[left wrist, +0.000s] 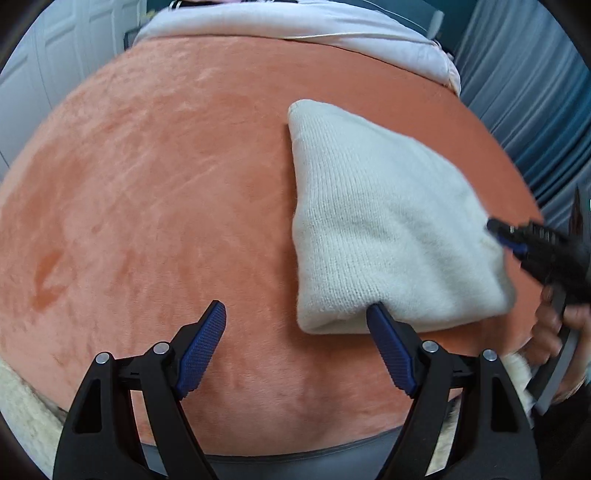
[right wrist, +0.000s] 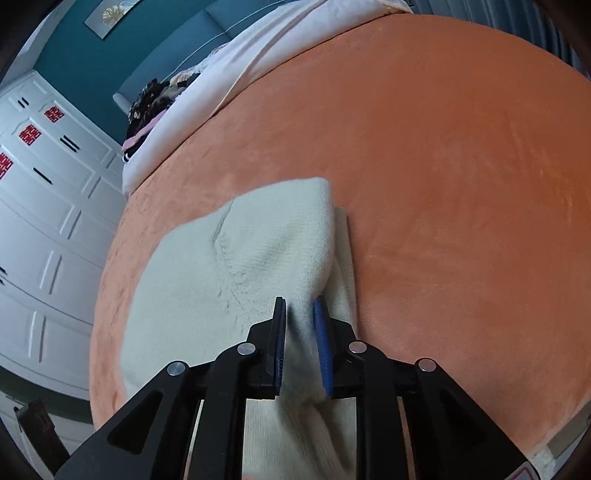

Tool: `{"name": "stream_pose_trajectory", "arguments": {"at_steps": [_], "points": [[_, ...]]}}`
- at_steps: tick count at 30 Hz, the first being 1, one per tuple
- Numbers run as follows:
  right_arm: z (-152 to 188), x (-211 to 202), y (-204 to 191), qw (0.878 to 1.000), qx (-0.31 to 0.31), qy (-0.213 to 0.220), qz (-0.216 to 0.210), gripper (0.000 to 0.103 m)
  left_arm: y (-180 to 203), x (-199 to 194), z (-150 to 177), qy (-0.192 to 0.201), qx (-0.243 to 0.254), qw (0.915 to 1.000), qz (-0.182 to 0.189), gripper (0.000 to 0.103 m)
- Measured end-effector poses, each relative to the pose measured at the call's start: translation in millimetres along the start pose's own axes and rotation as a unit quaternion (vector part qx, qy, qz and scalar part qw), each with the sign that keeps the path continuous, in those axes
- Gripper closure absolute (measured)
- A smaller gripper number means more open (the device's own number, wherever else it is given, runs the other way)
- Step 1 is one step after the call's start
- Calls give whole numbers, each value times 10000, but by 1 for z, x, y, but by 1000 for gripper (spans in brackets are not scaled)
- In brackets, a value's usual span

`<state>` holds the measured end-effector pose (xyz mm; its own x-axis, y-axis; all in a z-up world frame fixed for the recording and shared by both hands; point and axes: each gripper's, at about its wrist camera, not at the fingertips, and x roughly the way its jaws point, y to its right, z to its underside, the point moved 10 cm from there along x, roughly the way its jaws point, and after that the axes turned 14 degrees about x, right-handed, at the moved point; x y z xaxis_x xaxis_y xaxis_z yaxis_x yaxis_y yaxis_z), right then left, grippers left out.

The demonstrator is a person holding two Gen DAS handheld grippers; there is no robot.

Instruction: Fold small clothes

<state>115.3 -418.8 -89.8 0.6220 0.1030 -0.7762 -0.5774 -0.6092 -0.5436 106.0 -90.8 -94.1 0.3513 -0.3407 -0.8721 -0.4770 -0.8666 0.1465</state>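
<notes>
**Pinching the knit's right edge, left claw just nosing under the near hem**

Starting at the right claw (right wrist: 300,314): its jaws are drawn nearly together with a ridge of the cream knit garment (right wrist: 236,266) bunched up between the blue pads, so it's got a real hold on the fabric. In the left wrist view that same claw (left wrist: 511,236) comes in from the right and bites the garment's right-hand edge.

The left claw (left wrist: 295,314) is a different story. Jaws spread wide, nothing held. Its right fingertip (left wrist: 376,310) sits right at the near hem, looks like it's tucked just under the fold, while the other finger hangs over bare blanket well off to the left.

The garment (left wrist: 384,221) lies on the orange fleece blanket (left wrist: 147,184) covering the bed, already doubled over by the look of the rounded near edge. From the left claw it sits ahead and to the right, with its long axis running away from the claw toward the white bedding (left wrist: 295,26) at the far end.

So the bit that matters, I reckon: the right claw is the one actually on the fabric, at the right edge, and the left is only at the near corner. Any next fold probably swings the held edge leftward across that long axis, with the left claw needing to shift right and close first if it's going to help.
</notes>
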Motion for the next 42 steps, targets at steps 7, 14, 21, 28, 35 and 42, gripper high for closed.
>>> {"name": "stream_pose_trajectory", "arguments": {"at_steps": [7, 14, 21, 28, 35, 42], "points": [[28, -6, 24, 9991, 226, -355, -1, 50, 21, -8, -6, -355, 150, 9965, 740, 26], [34, -27, -15, 9993, -124, 239, -255, 59, -1, -37, -12, 98, 171, 9997, 109, 17], [105, 31, -68, 9880, -1022, -1075, -430, 103, 13, 21, -25, -425, 315, 9977, -425, 22], [97, 26, -41, 9957, -551, -733, -116, 102, 1, 45, 10, -747, 72, 9966, -343, 17], [69, 2, -16, 9978, -9, -605, -283, 86, 10, 6, -5, -186, 168, 9997, -52, 17], [8, -3, -3, 9994, 266, 118, -165, 31, 27, 15, -72, 329, -47, 9985, 444, 9]]}}
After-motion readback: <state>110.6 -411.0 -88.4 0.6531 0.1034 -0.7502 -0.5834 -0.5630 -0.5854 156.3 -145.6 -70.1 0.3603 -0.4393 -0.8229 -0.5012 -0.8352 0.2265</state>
